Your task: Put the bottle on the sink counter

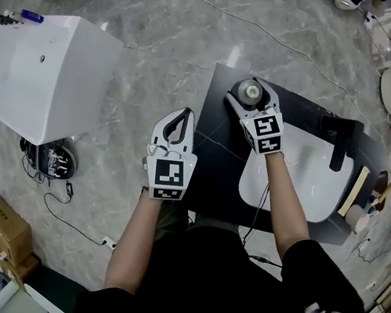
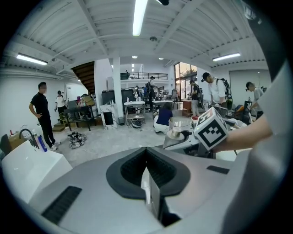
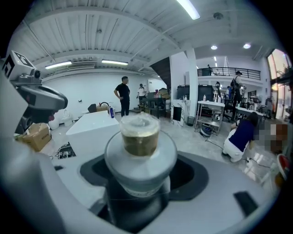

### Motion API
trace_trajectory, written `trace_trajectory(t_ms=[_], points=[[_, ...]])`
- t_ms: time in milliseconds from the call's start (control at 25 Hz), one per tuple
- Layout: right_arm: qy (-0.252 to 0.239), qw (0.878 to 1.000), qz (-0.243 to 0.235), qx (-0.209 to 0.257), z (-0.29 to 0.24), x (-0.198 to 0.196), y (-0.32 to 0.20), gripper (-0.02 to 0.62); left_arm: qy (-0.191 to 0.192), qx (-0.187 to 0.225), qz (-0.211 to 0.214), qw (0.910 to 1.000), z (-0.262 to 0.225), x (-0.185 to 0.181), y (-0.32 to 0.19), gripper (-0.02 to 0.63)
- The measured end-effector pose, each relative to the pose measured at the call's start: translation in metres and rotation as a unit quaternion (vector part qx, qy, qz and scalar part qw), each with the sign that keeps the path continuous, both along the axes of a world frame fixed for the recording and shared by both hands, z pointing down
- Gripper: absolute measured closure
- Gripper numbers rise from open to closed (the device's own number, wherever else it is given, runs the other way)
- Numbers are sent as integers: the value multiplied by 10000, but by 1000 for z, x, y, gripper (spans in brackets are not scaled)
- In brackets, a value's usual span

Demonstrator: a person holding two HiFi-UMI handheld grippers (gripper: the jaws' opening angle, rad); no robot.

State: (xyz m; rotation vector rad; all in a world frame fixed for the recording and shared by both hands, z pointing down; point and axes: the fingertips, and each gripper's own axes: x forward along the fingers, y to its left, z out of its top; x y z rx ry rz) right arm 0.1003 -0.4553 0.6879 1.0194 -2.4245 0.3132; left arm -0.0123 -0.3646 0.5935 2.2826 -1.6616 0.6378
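Gripping the bottle, the right gripper holds it at the sink counter's far corner. The bottle's neck shows brownish. The left gripper's jaws meet, empty.

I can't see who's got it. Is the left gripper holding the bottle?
No, the bottle sits between the jaws of the right gripper, while the left gripper is shut on nothing.

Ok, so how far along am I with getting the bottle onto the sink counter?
Done: the bottle is picked up and brought over the black sink counter, next to the white basin. In hand: the right gripper is clamped on it; the left gripper is shut and empty. Left: set it down and let go. Whether its base touches the counter can't be seen.
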Motion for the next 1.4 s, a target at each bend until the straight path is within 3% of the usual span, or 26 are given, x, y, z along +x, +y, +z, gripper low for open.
trace_trajectory(t_ms=[880, 1200, 1400], points=[[301, 9992, -249, -37, 19, -17, -6, 261, -98, -149, -209, 9996, 11, -14, 10, 603], [211, 9995, -245, 9, 18, -17, -6, 258, -137, -144, -203, 9996, 7, -14, 16, 603], [88, 9996, -251, 0, 8, -13, -3, 221, -112, -140, -130, 9998, 6, -9, 20, 603]])
